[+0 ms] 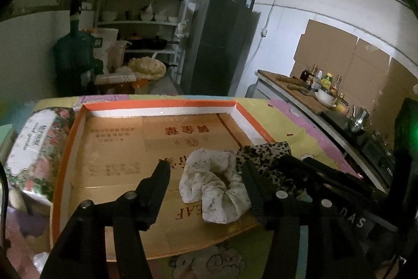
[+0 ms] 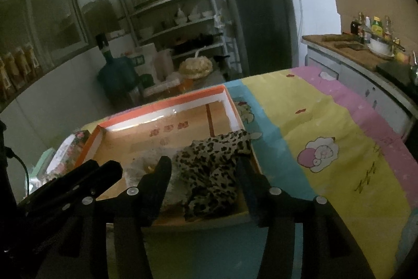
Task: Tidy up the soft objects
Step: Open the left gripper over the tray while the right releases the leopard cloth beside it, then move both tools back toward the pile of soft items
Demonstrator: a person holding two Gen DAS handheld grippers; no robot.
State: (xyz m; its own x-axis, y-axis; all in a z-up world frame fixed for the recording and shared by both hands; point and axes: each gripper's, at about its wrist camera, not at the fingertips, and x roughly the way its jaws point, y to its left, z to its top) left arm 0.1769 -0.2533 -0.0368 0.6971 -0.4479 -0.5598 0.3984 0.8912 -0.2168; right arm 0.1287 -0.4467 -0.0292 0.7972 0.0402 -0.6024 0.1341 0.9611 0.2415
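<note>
At the bottom of the left wrist view the left gripper (image 1: 205, 169) has its fingers about half open and empty. The white scrunchie (image 1: 213, 187) lies loose between them on the cardboard floor of the box (image 1: 159, 105), right of centre. The right finger looks to sit right against its ruffled edge, though whether it touches I cannot tell; if a fold has snagged on the ribbed pad, lifting away could drag the scrunchie off its spot.

In the right wrist view the right gripper (image 2: 203, 166) is likewise about half open with nothing held. The leopard scrunchie (image 2: 211, 174) sits between the fingers, in the near right corner of the box, touching the white one.

Further back, part of the leopard fabric is draped over the right wall. That is probably the likeliest trouble: a nudge from the nearby finger, or its own weight, could tip it out onto the tabletop cloth (image 2: 326, 122).

The two grippers are close together, so a careless withdrawal could knock one against the other or shift the light box.

Beyond, a floral roll (image 1: 34, 145) lies just beside the left wall, at the left of the frame.
</note>
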